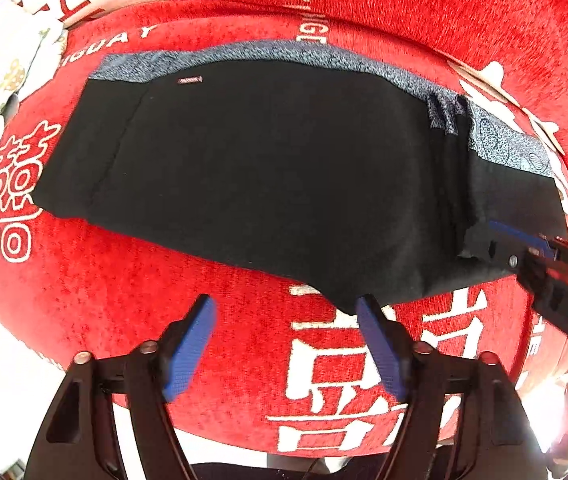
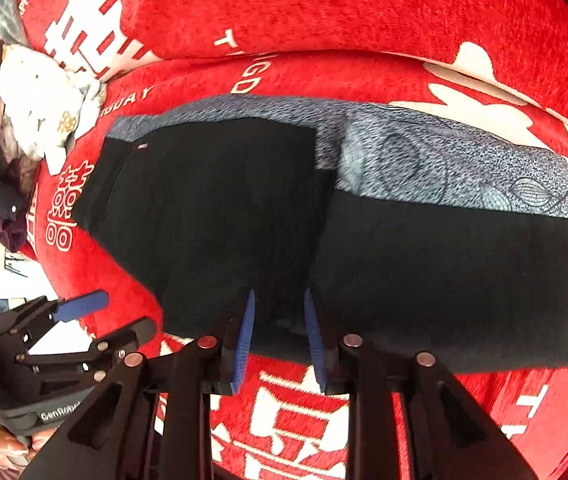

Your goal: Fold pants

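Two grippers work over black pants [image 2: 324, 240] spread on a red cover [image 1: 163, 280] printed with white characters; the pants lie across a grey patterned cloth [image 2: 464, 168] whose far edge shows beyond them.

The left gripper [image 1: 286, 312] hovers over the near hem with its blue pads wide apart, holding nothing; the right pad sits just at the fabric's near tip. The right gripper [image 2: 277, 304] has its pads narrowed around a ridge of black cloth at the near edge, where a crease runs between the two halves. Whether it truly pinches the fabric I cannot tell, since black cloth hides the contact.

The main risk seems to be a shallow bite: if the right gripper holds only the top layer, lifting would peel that layer and leave the lower one behind, skewing the fold. Pulling could also drag the grey cloth underneath along. If the left gripper closes on the tip alone, the hem may slip out or bunch, and the two tools, near each other, might collide.
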`<state>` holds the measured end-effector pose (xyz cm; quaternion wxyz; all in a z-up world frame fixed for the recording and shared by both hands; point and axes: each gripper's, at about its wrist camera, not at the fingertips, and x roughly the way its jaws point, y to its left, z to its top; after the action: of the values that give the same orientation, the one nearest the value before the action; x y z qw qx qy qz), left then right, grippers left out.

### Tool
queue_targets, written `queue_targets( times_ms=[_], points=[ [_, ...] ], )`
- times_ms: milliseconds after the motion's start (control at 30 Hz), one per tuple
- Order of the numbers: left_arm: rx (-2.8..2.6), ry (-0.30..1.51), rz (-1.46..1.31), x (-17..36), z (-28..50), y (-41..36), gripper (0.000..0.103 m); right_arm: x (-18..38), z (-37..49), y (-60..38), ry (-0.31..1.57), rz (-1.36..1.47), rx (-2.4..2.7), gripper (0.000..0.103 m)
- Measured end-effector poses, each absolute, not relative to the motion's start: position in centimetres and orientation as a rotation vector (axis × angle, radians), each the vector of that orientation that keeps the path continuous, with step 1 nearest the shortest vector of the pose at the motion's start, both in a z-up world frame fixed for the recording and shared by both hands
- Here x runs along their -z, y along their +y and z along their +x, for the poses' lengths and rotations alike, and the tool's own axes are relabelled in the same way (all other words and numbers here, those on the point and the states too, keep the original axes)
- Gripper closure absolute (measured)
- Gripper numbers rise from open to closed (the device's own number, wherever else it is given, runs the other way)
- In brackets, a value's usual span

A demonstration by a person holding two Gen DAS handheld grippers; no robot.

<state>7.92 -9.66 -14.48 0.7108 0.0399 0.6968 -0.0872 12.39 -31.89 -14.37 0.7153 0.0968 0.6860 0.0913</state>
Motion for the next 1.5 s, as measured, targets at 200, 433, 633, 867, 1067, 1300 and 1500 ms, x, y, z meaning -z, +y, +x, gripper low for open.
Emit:
queue_targets(
  times_ms=[200, 433, 633, 867, 1067, 1300, 1500],
  points=[
    [0.213, 1.523, 0.101, 13.3, 7.7, -8.2, 0.026, 13.2, 10.9, -30.6, 1.537, 0.218, -0.179, 0.067],
    [0.233, 1.523, 0.114, 13.3, 7.1, -8.2, 0.000, 11.7, 7.9, -30.4, 1.566, 0.271, -0.137, 0.046],
    [0.197, 1.537, 0.099, 14.1, 5.8, -9.2, 0.000, 10.7, 4.5, -31.3, 1.597, 0.278, -0.127, 0.030],
    [0.174, 1.550, 0.138, 13.3, 2.7, -10.3, 0.000, 11.0, 1.1, -32.9, 1.579, 0.277, -0.129, 0.024],
    [0.122, 1.512, 0.102, 11.3, 0.8, -9.3, 0.000, 9.7, -1.1, -33.8, 1.535, 0.268, -0.114, 0.000],
    [0.035, 1.512, -0.083, 12.2, 2.7, -4.4, 0.000, 10.5, -1.8, -34.0, 1.587, 0.287, -0.122, 0.000],
    [0.015, 1.481, -0.350, 13.1, 7.3, 3.0, 0.000, 11.4, 1.1, -31.6, 1.587, 0.267, -0.127, 0.000]
  ],
)
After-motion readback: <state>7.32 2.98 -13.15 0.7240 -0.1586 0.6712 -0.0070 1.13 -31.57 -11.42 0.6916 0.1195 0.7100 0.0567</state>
